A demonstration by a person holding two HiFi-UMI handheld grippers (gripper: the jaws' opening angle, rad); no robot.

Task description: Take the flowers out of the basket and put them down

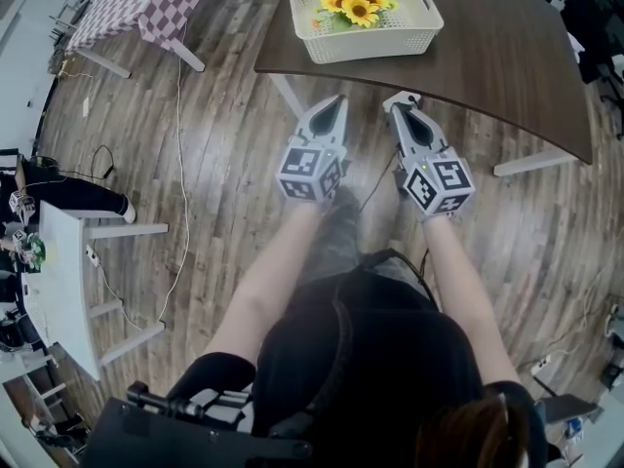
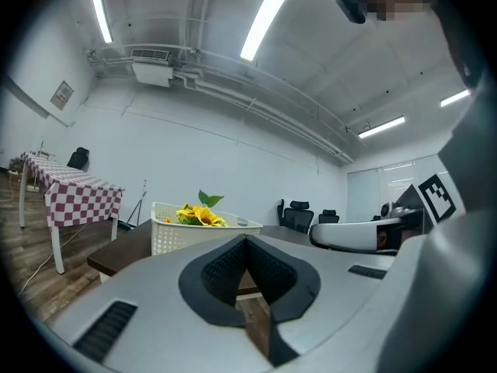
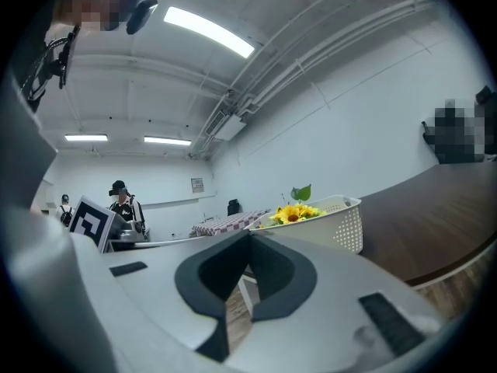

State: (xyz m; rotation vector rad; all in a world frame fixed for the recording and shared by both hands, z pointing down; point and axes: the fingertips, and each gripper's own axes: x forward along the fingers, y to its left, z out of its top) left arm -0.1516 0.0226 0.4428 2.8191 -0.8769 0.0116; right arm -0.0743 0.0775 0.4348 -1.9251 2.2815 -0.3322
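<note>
Closed and empty, my grey left gripper and right gripper are pointing at the dark wooden table, because yellow sunflowers are sitting on it in the white perforated plastic basket.

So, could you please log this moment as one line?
left gripper: shut, empty | right gripper: shut, empty | flowers: in basket | basket: on table

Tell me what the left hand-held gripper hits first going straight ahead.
Likely the table, at its near edge; the left hand-held gripper points level at it. If it rides above the top, the basket is next.
</note>
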